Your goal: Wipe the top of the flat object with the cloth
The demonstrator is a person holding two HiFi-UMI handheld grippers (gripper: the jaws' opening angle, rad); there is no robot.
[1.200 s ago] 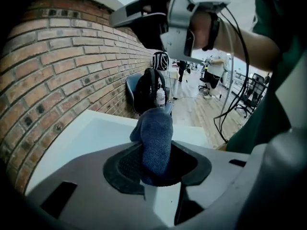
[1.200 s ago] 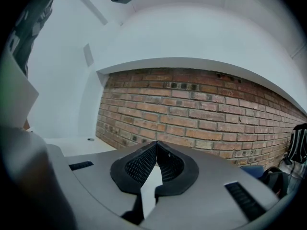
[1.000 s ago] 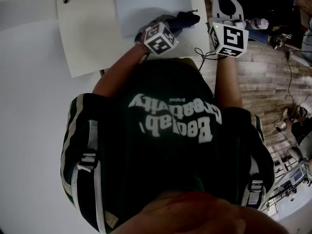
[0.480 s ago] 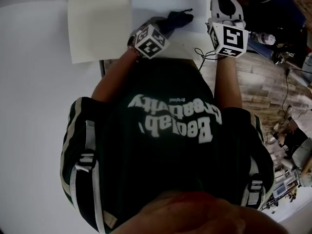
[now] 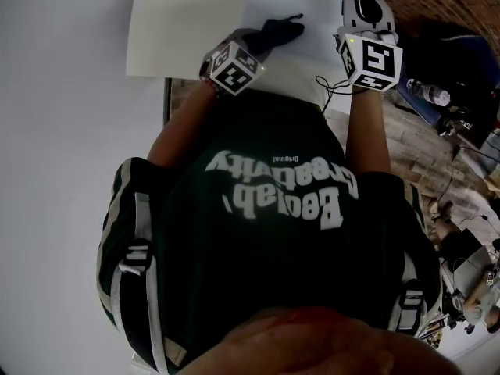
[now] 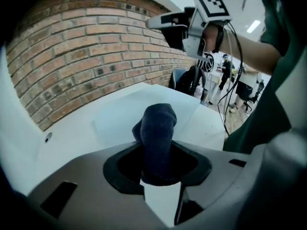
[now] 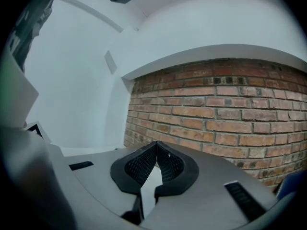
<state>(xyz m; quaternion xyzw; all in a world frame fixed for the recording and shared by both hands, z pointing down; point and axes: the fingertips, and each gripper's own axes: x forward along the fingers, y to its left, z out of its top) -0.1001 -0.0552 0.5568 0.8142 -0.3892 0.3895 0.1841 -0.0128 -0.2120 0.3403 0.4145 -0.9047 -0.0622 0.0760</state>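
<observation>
Gripping a bunched dark-blue fabric cloth [image 6: 158, 128] in the left gripper [image 6: 160, 169] fingers, over the thin white flat sheet [image 5: 308, 6] on the pale surface [image 5: 62, 131]. Holding the right gripper [image 7: 156, 164] lifted aside, fingers pressed together, empty. Might drag the unpinned sheet when wiping.

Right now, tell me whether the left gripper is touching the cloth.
Touching. The left gripper view shows the left gripper shut on the cloth, which sticks up from between its jaws.

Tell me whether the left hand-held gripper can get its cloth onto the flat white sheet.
Probably yes. The left hand-held gripper, shut on the dark cloth, is right over the flat white sheet, and nothing lies between them.
</observation>
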